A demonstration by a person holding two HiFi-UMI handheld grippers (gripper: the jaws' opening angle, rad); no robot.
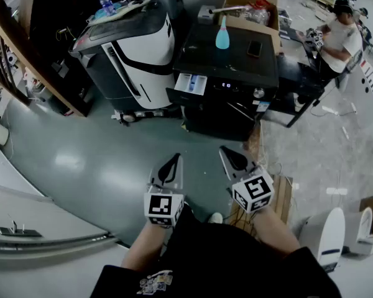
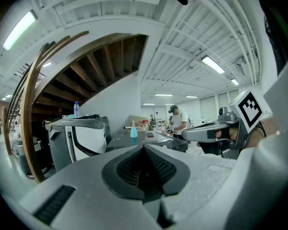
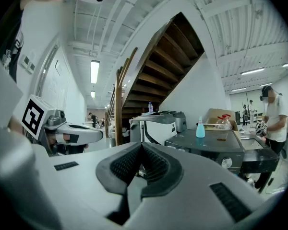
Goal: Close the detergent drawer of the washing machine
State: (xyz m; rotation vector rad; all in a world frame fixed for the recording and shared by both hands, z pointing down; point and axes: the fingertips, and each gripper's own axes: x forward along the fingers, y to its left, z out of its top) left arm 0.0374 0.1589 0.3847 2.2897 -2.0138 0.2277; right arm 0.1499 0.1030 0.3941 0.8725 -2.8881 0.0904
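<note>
Plainly pulled out, the white detergent drawer point(image 1: 191, 83) with blue-tinted compartments juts from the upper left front of the black, glossy-topped washing machine point(image 1: 236, 58) — a pale blue bottle point(image 1: 222, 35) stands on top. Well short of it, over the grey floor point(image 1: 112, 160), hang the left gripper point(image 1: 171, 165) and right gripper point(image 1: 231, 156) — each with jaws pressed together on nothing.

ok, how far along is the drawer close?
Done: nothing yet. The white detergent drawer sticks out of the front of the black washing machine. In hand: nothing. The left gripper and right gripper are both shut and empty, well short of the machine. Left: walk up, put a gripper on the drawer front and push it flush.
</note>
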